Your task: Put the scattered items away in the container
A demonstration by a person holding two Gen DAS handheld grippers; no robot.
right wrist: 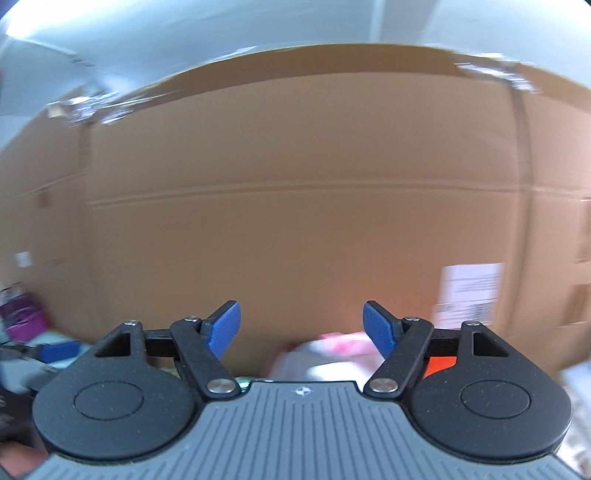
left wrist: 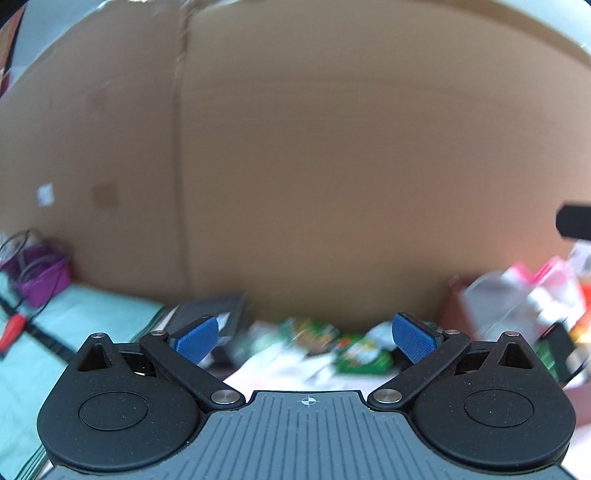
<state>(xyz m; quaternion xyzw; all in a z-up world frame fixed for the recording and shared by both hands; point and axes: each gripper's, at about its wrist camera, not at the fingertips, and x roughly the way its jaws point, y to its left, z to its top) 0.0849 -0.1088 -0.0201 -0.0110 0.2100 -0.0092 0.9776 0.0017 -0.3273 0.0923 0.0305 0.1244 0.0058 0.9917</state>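
Both the left gripper [left wrist: 303,338] and right gripper [right wrist: 301,328] hang spread and empty. Green packets [left wrist: 354,350] lie loose by the cardboard box [left wrist: 314,166]; probably most tidying's left, it's blurry.

Filling both views: big brown cardboard wall [left wrist: 332,166], seam-taped; pale wall [right wrist: 221,33] showing above; mint-green cloth [left wrist: 92,314] lying low left.

A cluttered home room: cardboard box [left wrist: 295,166], teal bedding [left wrist: 85,317], scattered packets [left wrist: 354,350].
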